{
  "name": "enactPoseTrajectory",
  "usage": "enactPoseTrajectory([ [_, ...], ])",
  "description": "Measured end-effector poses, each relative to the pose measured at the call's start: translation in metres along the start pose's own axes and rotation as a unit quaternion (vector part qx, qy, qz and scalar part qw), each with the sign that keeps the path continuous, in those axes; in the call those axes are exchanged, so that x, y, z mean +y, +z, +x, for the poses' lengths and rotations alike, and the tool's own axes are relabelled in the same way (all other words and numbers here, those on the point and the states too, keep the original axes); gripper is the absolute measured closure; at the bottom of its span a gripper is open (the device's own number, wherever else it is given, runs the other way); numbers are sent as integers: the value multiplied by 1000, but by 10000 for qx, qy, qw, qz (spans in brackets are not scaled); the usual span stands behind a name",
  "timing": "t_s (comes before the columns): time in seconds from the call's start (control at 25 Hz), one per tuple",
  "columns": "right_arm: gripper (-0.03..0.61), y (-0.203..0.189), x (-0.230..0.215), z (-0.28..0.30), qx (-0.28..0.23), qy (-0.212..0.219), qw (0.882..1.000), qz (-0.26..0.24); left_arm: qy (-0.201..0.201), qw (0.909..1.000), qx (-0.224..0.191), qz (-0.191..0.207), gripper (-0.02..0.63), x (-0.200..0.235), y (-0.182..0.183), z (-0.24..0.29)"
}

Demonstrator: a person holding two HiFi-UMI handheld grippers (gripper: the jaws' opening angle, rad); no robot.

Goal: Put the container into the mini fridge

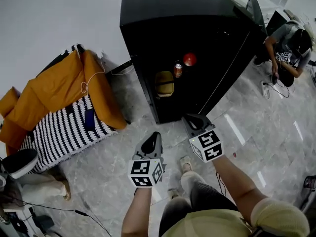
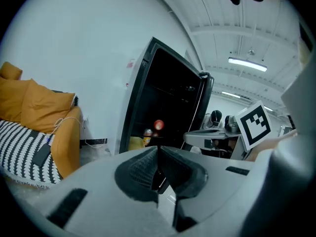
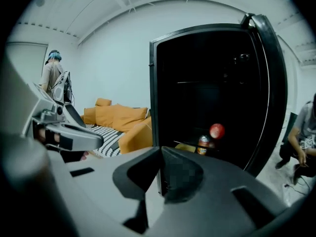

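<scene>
Left gripper (image 2: pixel 157 169), right gripper (image 3: pixel 160 174): dark jaws pressed together, nothing between. Glossy black mini fridge (image 1: pixel 187 48) stands open, with a rounded yellow container (image 1: pixel 164 83) inside. Only the right gripper view shows a standing person (image 3: pixel 51 75).

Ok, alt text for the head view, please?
An open black mini fridge holds a yellow container, a can and a round red object. The left gripper and right gripper hover before it, shut and empty.

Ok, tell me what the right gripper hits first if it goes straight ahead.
Probably the mini fridge: the right gripper, jaws shut, lines up with the left front edge of its open compartment. Depth is unclear.
</scene>
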State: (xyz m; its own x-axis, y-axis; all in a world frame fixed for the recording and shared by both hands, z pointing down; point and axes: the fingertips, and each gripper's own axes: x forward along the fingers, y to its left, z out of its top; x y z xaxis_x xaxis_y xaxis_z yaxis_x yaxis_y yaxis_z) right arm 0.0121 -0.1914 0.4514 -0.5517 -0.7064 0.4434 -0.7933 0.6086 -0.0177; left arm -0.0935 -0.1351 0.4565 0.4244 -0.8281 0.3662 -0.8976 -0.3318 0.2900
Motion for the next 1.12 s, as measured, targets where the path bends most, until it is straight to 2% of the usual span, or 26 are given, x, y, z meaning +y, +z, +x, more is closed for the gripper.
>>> enactPoseTrajectory([
  [0.24, 546, 17, 15, -27, -157, -97, 9996, 209, -156, 9997, -123, 120, 586, -13, 18, -25],
  [0.64, 546, 27, 45, -75, -242, -8, 9990, 379, -185, 9989, -46, 430, 585, -26, 27, -66],
  [0.88, 546, 35, 58, -97, -345, 17, 9986, 397, -66, 9990, -125, 416, 586, -29, 35, -93],
  [1.12, 546, 37, 70, -114, -425, 20, 9983, 407, 190, 9994, -213, 207, 585, -32, 34, -110],
])
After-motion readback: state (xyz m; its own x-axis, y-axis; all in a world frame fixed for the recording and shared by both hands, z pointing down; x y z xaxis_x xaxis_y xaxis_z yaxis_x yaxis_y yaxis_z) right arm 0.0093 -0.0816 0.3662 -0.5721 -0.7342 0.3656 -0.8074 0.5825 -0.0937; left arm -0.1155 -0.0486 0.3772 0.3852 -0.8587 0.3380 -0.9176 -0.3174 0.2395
